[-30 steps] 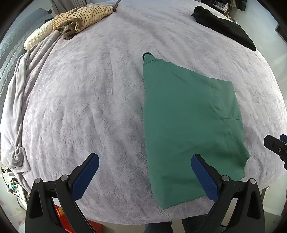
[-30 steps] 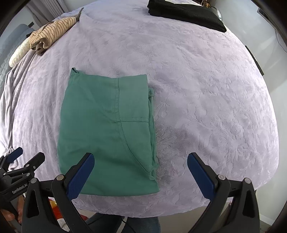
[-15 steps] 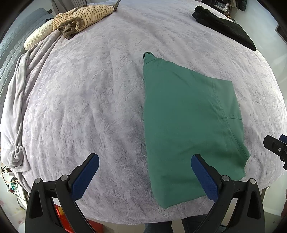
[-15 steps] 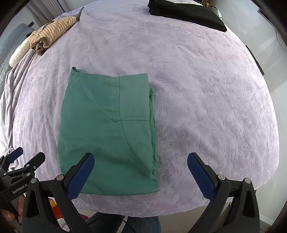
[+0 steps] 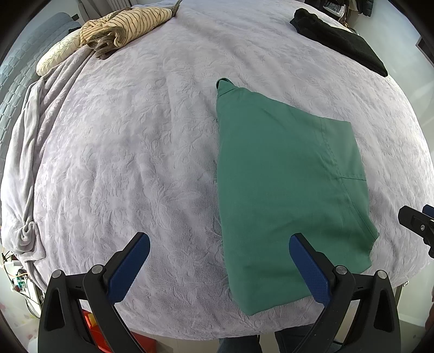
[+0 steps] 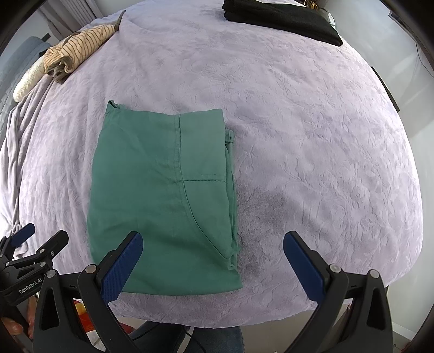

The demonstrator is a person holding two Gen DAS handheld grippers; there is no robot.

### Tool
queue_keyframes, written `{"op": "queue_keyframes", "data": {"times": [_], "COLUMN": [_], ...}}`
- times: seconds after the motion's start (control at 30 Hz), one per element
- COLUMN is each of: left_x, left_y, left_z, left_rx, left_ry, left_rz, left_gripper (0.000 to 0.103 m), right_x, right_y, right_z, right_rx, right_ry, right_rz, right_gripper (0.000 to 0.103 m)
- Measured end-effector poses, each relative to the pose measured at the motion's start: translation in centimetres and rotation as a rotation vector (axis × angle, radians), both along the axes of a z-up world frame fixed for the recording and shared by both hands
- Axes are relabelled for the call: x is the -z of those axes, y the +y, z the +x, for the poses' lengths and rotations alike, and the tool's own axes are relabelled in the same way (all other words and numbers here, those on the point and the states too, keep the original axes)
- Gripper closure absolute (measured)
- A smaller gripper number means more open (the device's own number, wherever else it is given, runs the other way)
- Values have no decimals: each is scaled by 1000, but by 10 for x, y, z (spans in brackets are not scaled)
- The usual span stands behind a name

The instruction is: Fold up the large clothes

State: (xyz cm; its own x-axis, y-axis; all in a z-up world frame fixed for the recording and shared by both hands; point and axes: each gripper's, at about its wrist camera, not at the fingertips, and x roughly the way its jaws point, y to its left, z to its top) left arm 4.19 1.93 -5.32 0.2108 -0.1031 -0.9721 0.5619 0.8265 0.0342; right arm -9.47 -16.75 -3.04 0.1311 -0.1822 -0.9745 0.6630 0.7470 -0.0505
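Observation:
A green garment lies folded into a flat rectangle near the front edge of the bed; it also shows in the right wrist view. My left gripper is open and empty, held above the bed's front edge, with its right finger over the garment's near left part. My right gripper is open and empty, above the garment's near right corner. Each gripper shows at the edge of the other's view.
The bed is covered by a pale lilac textured blanket. A striped beige garment lies at the far left, on a cream pillow. A folded black garment lies at the far right, also in the right wrist view.

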Motion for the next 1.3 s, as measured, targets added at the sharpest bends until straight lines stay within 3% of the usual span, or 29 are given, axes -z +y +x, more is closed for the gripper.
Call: {"op": "queue_keyframes", "data": {"times": [1.3], "left_x": [3], "left_y": [1], "left_z": [-7], "left_rx": [-4], "left_ry": [-9], "left_rz": [8], "left_gripper": [0], "right_x": [1], "right_y": [2], "right_z": [-4], "right_rx": [2], "right_ry": [-3], "right_rz": [4], "right_gripper": [0]}}
